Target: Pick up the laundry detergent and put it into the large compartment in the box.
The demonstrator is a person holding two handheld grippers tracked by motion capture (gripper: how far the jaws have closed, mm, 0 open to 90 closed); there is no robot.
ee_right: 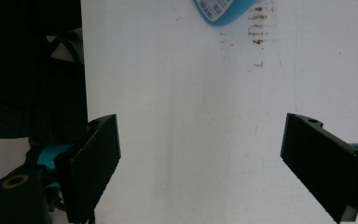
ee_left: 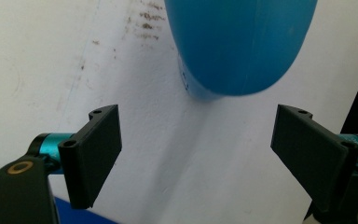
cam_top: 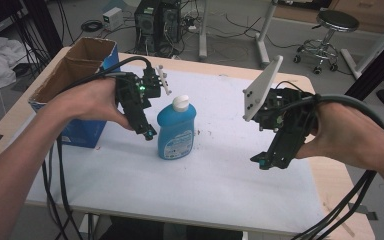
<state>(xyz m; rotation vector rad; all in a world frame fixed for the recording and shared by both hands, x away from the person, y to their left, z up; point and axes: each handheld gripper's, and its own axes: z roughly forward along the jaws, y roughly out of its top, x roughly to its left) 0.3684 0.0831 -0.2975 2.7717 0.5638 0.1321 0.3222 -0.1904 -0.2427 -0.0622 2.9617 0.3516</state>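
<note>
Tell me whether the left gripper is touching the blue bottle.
Apart. In the left gripper view, the left gripper has its jaws spread wide, with bare white table cover between them and the blue bottle ahead of both tips.

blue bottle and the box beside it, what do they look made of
Blue bottle: likely plastic, smooth and slightly glossy, with a white cap and a printed label. Box: corrugated cardboard, matte brown inside, with a blue printed outer face.
</note>
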